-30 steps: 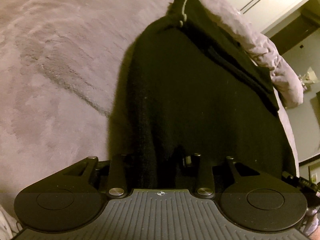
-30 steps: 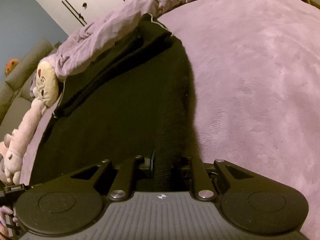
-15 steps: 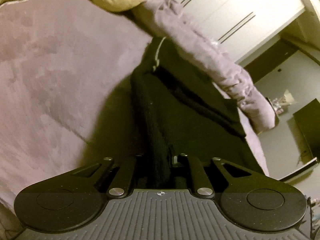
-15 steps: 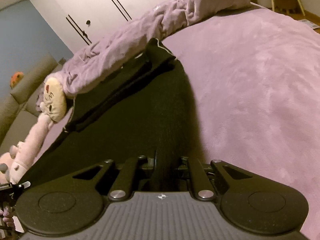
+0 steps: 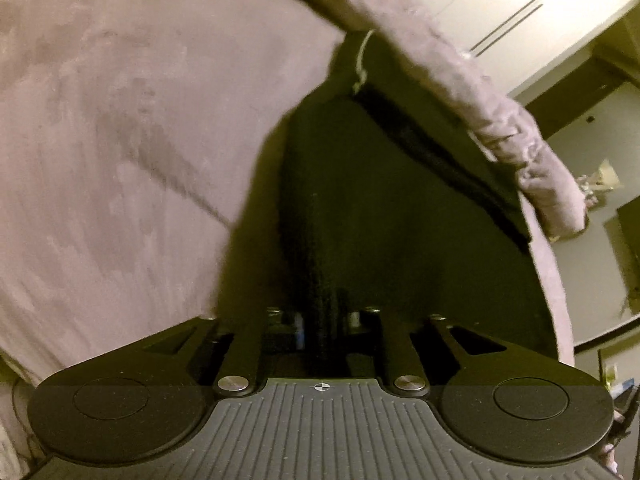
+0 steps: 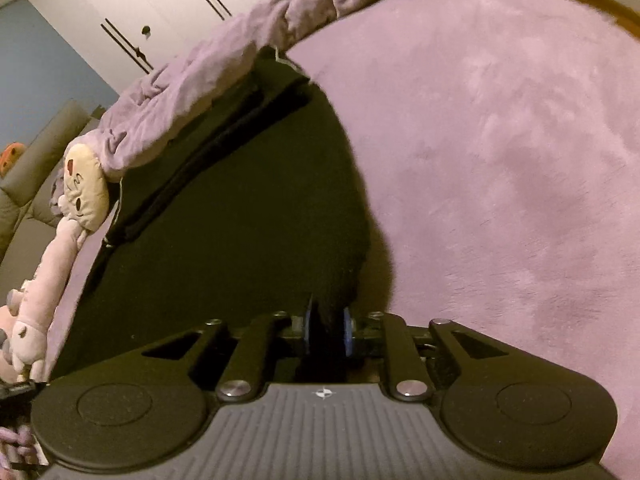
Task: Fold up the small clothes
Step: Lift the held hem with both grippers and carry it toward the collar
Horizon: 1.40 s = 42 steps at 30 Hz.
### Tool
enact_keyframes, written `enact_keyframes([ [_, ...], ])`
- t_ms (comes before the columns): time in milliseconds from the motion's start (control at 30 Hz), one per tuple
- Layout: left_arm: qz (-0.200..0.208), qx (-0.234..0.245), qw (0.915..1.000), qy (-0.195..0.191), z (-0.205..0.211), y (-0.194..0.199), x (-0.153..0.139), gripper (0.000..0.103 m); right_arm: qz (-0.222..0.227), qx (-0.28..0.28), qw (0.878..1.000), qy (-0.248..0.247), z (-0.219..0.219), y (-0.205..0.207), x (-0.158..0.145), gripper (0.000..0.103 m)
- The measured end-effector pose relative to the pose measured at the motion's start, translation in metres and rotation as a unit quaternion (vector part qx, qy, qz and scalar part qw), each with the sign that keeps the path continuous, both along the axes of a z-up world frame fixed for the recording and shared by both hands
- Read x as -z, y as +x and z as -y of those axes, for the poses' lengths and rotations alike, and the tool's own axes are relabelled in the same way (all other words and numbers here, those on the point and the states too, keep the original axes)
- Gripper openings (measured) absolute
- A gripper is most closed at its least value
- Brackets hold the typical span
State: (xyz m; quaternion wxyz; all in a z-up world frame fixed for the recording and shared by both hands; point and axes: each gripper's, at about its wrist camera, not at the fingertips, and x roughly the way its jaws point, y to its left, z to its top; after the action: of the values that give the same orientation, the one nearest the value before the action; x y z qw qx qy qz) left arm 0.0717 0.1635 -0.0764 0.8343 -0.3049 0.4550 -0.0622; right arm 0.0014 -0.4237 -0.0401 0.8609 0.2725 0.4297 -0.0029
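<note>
Clearly the black garment point(image 5: 392, 216) lying on the purple bed point(image 5: 120, 140) is soft, light and limp, so its near edge is best pinched at both corners. The left gripper point(image 5: 324, 320) and right gripper point(image 6: 328, 330) are both opening narrowly with cloth between them. Only the right view shows a plush toy point(image 6: 84, 188) at the bedside.

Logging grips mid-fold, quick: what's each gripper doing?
Left gripper: opening, black garment between its fingers.
Right gripper: opening, same garment between its fingers.

garment point(image 6: 240, 208) x1 | blanket point(image 6: 500, 160) x1 | plush point(image 6: 84, 188) x1 | grippers x2
</note>
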Motion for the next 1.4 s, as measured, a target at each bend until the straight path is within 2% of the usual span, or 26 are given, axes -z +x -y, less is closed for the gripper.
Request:
enact_keyframes([
  [67, -0.007, 0.003, 1.0000, 0.005, 0.003, 0.003, 0.008, 0.039, -0.004, -0.006, 1.000, -0.001, -0.001, 0.007, 0.004, 0.040],
  [167, -0.024, 0.007, 0.9997, 0.007, 0.007, 0.009, 0.019, 0.047, -0.011, -0.017, 1.000, -0.004, -0.004, 0.014, 0.011, 0.042],
  [233, -0.029, 0.002, 0.9996, -0.005, 0.006, 0.010, 0.025, 0.047, -0.006, -0.017, 1.000, 0.000, -0.004, 0.017, 0.011, 0.043],
  [267, -0.029, 0.000, 0.9995, -0.009, 0.005, 0.010, 0.027, 0.046, -0.004, -0.017, 1.000, 0.001, -0.004, 0.017, 0.011, 0.043],
  [300, -0.026, 0.003, 0.9996, -0.012, 0.005, 0.010, 0.027, 0.038, -0.001, -0.019, 1.000, 0.001, -0.004, 0.017, 0.010, 0.042],
  [333, -0.024, 0.006, 0.9996, -0.014, 0.005, 0.010, 0.027, 0.031, 0.002, -0.020, 1.000, 0.000, -0.003, 0.016, 0.010, 0.035],
  [367, -0.025, 0.011, 0.9995, -0.014, 0.004, 0.010, 0.027, 0.017, 0.002, -0.022, 1.000, -0.001, -0.003, 0.015, 0.010, 0.027],
  [400, -0.029, 0.014, 0.9994, -0.011, 0.004, 0.011, 0.028, 0.015, 0.003, -0.023, 1.000, -0.003, -0.003, 0.014, 0.010, 0.023],
  [467, -0.031, 0.018, 0.9993, -0.007, 0.003, 0.011, 0.029, 0.013, 0.006, -0.023, 1.000, 0.007, 0.000, 0.010, 0.010, 0.015],
  [567, -0.025, 0.019, 0.9994, -0.017, 0.003, 0.010, 0.025, 0.012, 0.011, -0.019, 1.000, 0.018, 0.002, 0.007, 0.007, 0.013],
  [800, 0.044, 0.026, 0.9964, -0.067, -0.002, 0.017, -0.022, 0.011, 0.058, -0.022, 0.995, 0.079, 0.000, 0.015, -0.016, 0.011],
  [933, 0.094, 0.039, 0.9923, -0.071, 0.002, 0.041, -0.048, 0.011, 0.091, -0.043, 0.992, 0.074, -0.012, 0.038, -0.033, 0.011],
  [1100, 0.122, 0.047, 0.9888, -0.072, 0.007, 0.083, -0.057, 0.011, 0.118, -0.050, 0.989, 0.072, -0.023, 0.082, -0.039, 0.010],
  [1267, 0.132, 0.022, 0.9890, -0.062, 0.001, 0.114, -0.056, 0.011, 0.128, -0.031, 0.990, 0.056, -0.025, 0.122, -0.038, 0.010],
  [1400, 0.129, 0.001, 0.9913, -0.029, -0.002, 0.125, -0.052, 0.011, 0.133, -0.018, 0.991, 0.029, -0.021, 0.140, -0.036, 0.010],
])
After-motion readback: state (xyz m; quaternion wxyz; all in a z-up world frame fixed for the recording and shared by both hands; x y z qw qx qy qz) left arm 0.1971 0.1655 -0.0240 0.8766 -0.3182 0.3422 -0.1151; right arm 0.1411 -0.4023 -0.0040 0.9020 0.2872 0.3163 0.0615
